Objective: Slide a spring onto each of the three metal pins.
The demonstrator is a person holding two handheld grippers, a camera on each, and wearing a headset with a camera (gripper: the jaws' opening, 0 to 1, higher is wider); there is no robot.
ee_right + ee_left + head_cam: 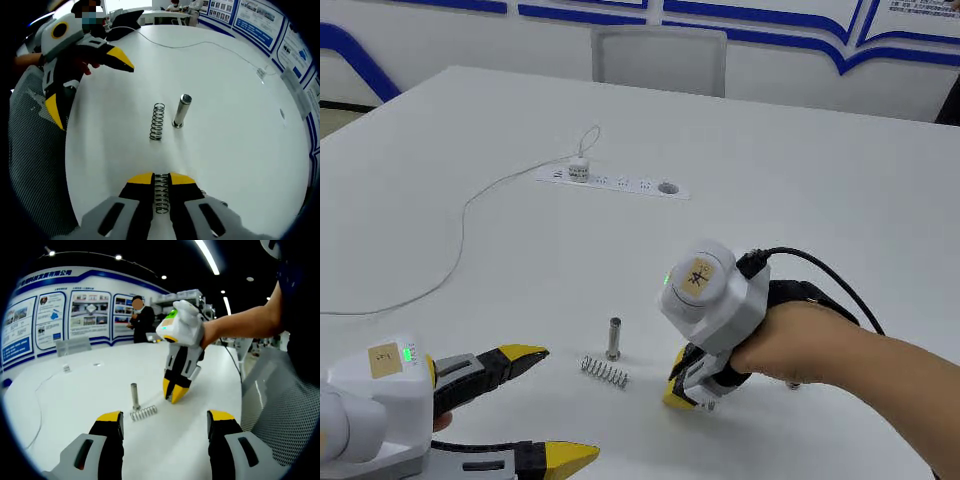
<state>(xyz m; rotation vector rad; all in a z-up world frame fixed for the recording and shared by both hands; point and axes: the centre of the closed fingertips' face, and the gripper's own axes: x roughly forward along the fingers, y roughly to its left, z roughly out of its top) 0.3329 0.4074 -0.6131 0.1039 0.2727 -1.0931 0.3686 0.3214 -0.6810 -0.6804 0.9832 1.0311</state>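
A metal pin stands upright on the white table, with a loose spring lying just in front of it. My right gripper points down at the table to the right of them. In the right gripper view its jaws are shut on a second spring, and the pin and the loose spring lie ahead. My left gripper is open at the lower left, empty. Its own view faces the pin, the spring and the right gripper.
A white power strip with a plugged-in adapter lies farther back, and its thin cable trails to the left edge. A grey chair stands behind the table. A person stands in the background.
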